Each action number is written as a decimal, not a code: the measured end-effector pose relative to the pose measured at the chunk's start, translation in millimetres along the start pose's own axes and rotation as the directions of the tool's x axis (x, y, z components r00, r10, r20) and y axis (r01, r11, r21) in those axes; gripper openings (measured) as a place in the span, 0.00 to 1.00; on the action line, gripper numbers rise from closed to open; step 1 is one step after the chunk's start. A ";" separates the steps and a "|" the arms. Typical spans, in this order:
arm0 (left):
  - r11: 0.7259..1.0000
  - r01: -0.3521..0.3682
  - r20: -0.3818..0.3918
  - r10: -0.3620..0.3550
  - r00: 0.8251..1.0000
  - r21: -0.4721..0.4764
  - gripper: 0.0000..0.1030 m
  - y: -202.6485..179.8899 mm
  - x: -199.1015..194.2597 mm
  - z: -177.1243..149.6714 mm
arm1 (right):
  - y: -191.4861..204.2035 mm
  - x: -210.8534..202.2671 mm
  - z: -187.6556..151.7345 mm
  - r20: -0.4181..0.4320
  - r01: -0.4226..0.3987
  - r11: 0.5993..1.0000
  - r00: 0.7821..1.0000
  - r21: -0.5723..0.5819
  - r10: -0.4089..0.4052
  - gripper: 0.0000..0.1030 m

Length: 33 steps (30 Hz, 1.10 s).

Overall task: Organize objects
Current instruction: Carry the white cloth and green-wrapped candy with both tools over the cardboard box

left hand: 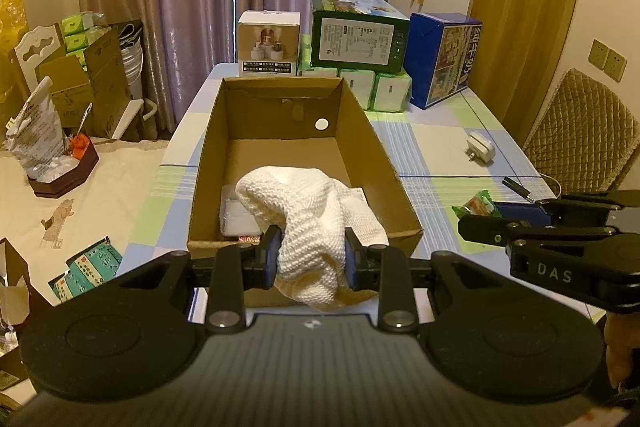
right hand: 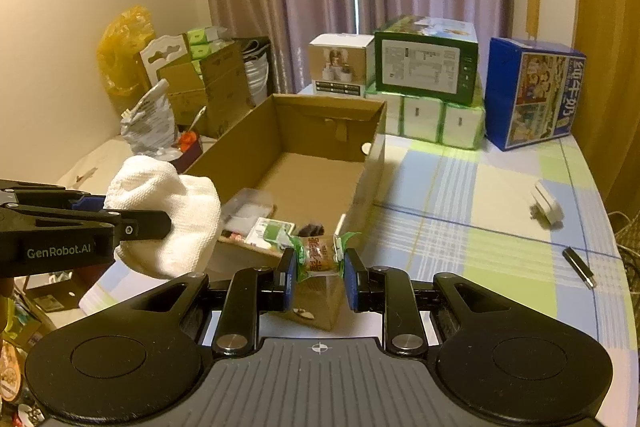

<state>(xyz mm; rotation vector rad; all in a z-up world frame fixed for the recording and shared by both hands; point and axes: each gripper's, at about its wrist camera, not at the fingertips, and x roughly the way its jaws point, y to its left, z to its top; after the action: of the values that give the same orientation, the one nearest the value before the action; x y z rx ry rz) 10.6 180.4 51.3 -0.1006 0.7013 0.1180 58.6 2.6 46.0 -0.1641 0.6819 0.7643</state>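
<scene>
two grippers show, each pinching something. the left gripper (left hand: 311, 259) has its blue pads pressed into a white cloth (left hand: 308, 227), which bunches up between them and hides much of the near end of the box (left hand: 224, 147) at 12 o'clock. the cloth is knitted or waffle-textured, cream-white, crumpled, its lower fold hanging below the pads over the box's near wall. beneath it only slivers of the box's contents show: a clear plastic pack (left hand: 238, 215) at 10 o'clock from the cloth, and a small patterned edge too hidden to identify.

in the right wrist view the right gripper (right hand: 318, 277) pinches a small snack packet (right hand: 318, 253), green-ended with red print that is too blurred to read. it sits just above the near right corner of the box (right hand: 320, 187). at 9 o'clock the left gripper (right hand: 132, 227) and the cloth (right hand: 168, 215) cover the box's near left corner. inside the box a green-and-white packet (right hand: 270, 231) and a dark item (right hand: 311, 229) lie near the front wall; the dark one is hard to make out.

on the checked tablecloth (right hand: 500, 227), a white plug (right hand: 546, 205) lies at 3 o'clock and a black stick (right hand: 579, 267) nearer, its type unclear.
</scene>
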 end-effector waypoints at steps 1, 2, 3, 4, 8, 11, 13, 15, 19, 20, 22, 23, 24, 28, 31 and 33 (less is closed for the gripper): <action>1.000 -0.001 0.000 0.001 1.000 0.005 0.26 0.7 1.2 1.7 | 0.7 1.6 2.0 0.001 -0.002 1.000 1.000 -0.004 0.002 0.21; 1.000 -0.002 0.001 0.002 1.000 0.010 0.26 1.8 2.6 3.6 | 1.2 3.6 4.2 0.003 -0.004 1.000 1.000 -0.006 0.004 0.21; 1.000 -0.002 0.000 0.002 1.000 0.013 0.26 3.4 4.1 5.4 | 1.7 5.5 6.5 0.004 -0.006 1.000 1.000 -0.007 0.006 0.21; 1.000 -0.002 -0.001 0.002 1.000 0.013 0.26 4.8 5.6 6.7 | 1.8 8.2 8.8 0.005 -0.007 1.000 1.000 -0.010 0.007 0.21; 1.000 -0.008 -0.001 0.008 1.000 0.009 0.26 13.9 11.4 13.3 | 3.2 17.0 17.1 0.007 -0.012 1.000 1.000 -0.016 0.012 0.21; 1.000 -0.007 0.000 0.007 1.000 0.005 0.26 21.4 15.5 20.1 | 4.6 24.4 23.5 0.005 -0.014 1.000 1.000 -0.024 0.014 0.21; 1.000 -0.010 0.001 0.010 1.000 0.006 0.26 25.7 18.2 24.9 | 5.3 29.6 27.8 0.002 -0.015 1.000 1.000 -0.028 0.015 0.21; 1.000 -0.013 0.002 0.013 1.000 0.010 0.26 29.9 20.3 29.1 | 5.3 35.0 33.0 0.000 -0.016 0.999 1.000 -0.028 0.016 0.21; 1.000 -0.015 0.002 0.015 1.000 0.012 0.26 36.4 24.3 36.7 | 6.7 43.3 40.8 -0.004 -0.020 0.999 1.000 -0.027 0.020 0.21; 1.000 -0.015 0.002 0.015 1.000 0.014 0.26 37.8 25.5 38.6 | 7.2 45.3 42.3 -0.005 -0.021 0.999 1.000 -0.027 0.021 0.21; 1.000 -0.016 -0.001 0.016 1.000 0.018 0.26 40.4 28.2 41.9 | 8.4 49.0 44.4 -0.009 -0.023 0.999 1.000 -0.027 0.023 0.21; 1.000 -0.015 -0.002 0.015 1.000 0.020 0.26 41.9 28.9 42.4 | 8.9 50.6 45.1 -0.011 -0.025 0.999 1.000 -0.027 0.024 0.21; 1.000 -0.013 -0.004 0.013 1.000 0.022 0.26 42.8 30.1 43.8 | 9.2 52.8 46.0 -0.014 -0.026 0.999 1.000 -0.028 0.025 0.21; 0.999 -0.010 -0.015 0.011 1.000 0.032 0.26 45.6 36.8 47.9 | 10.0 59.7 47.9 -0.023 -0.029 0.999 0.999 -0.023 0.029 0.21; 0.999 -0.007 -0.023 0.008 1.000 0.040 0.26 46.5 42.2 50.4 | 10.1 63.7 48.9 -0.030 -0.029 0.999 0.999 -0.021 0.029 0.21; 0.999 -0.008 -0.028 0.010 1.000 0.048 0.26 47.6 46.1 52.6 | 9.7 66.0 50.4 -0.033 -0.029 0.999 0.999 -0.019 0.029 0.21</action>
<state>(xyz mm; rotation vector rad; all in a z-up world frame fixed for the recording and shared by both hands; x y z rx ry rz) 72.3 237.8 58.8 -0.0531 0.7321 0.1087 112.0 67.0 44.9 -0.1849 0.7097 0.7974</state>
